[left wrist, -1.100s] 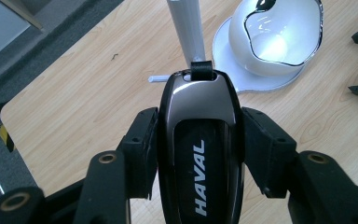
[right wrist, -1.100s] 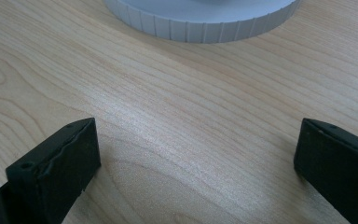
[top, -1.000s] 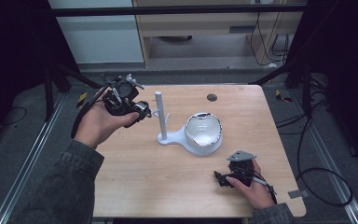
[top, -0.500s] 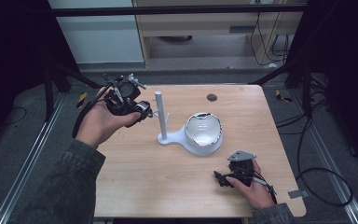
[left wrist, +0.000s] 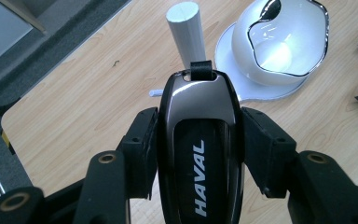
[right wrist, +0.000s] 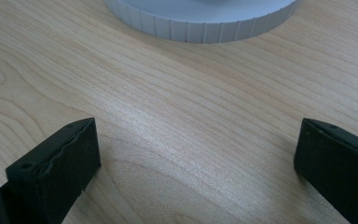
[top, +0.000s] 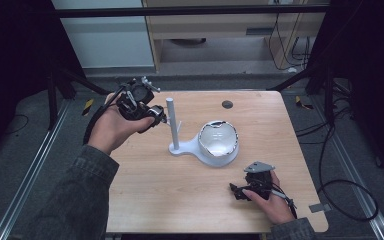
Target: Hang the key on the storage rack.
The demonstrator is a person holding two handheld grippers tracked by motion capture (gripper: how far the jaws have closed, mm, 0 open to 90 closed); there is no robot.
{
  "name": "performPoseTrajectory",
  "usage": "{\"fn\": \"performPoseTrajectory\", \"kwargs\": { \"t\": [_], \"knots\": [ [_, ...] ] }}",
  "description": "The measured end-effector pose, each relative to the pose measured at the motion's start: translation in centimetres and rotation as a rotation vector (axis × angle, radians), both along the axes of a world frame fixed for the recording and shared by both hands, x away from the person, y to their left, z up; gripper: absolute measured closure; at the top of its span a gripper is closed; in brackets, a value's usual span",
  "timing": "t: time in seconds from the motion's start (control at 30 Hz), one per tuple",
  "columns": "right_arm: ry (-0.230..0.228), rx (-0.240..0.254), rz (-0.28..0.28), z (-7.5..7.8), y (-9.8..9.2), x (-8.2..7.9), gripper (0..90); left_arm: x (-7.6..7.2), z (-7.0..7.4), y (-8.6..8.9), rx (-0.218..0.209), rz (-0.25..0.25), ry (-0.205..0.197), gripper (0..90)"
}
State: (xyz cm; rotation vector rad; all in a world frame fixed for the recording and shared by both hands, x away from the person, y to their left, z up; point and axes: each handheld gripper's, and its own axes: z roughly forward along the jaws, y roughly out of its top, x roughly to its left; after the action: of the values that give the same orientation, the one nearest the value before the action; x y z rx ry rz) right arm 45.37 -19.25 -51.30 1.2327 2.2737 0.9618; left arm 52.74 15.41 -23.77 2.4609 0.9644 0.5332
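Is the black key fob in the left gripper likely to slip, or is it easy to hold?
The key fob looks glossy and rounded, so it may slip between the left gripper pads. It seems rigid and probably light. Its small strap loop looks flexible.

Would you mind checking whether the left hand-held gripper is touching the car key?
Touching: in the left gripper view, the left hand-held gripper has both jaws pressed against the sides of the car key.

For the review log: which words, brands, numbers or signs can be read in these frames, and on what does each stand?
"HAVAL": white letters along the glossy black car key fob, clamped between the left gripper jaws.
No other text is legible: the white stand, its post and the wooden table carry no readable marks.
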Motion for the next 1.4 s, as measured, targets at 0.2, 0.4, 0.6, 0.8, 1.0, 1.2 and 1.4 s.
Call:
{"fn": "performPoseTrajectory", "kwargs": {
  "t": [0.2, 0.4, 0.6, 0.8, 1.0, 1.2, 1.4],
  "knots": [
    [0.000, 0.000, 0.000, 0.0, 0.0, 0.0, 0.6, 0.3, -0.4, 0.1, 0.003, 0.007, 0.004, 48.6],
    [0.000, 0.000, 0.000, 0.0, 0.0, 0.0, 0.6, 0.5, -1.1, 0.5, 0.007, 0.011, 0.012, 48.6],
    [0.000, 0.000, 0.000, 0.0, 0.0, 0.0, 0.6, 0.3, -2.6, 1.1, 0.018, 0.010, 0.005, 48.7],
    [0.000, 0.001, 0.000, 0.0, 0.0, 0.0, 0.6, 0.0, -4.5, 1.9, 0.001, 0.015, -0.001, 48.6],
    [0.000, 0.002, 0.000, 0.0, 0.0, 0.0, 0.6, -0.2, -7.4, 2.6, -0.028, 0.022, -0.002, 48.7],
    [0.001, 0.003, -0.001, 0.0, 0.0, 0.0, 0.6, -0.4, -10.4, 2.7, -0.077, 0.027, -0.022, 48.7],
    [0.000, 0.003, 0.001, 0.0, 0.0, 0.0, 0.6, -0.7, -12.9, 2.4, -0.131, 0.027, -0.091, 48.7]
  ]
}}
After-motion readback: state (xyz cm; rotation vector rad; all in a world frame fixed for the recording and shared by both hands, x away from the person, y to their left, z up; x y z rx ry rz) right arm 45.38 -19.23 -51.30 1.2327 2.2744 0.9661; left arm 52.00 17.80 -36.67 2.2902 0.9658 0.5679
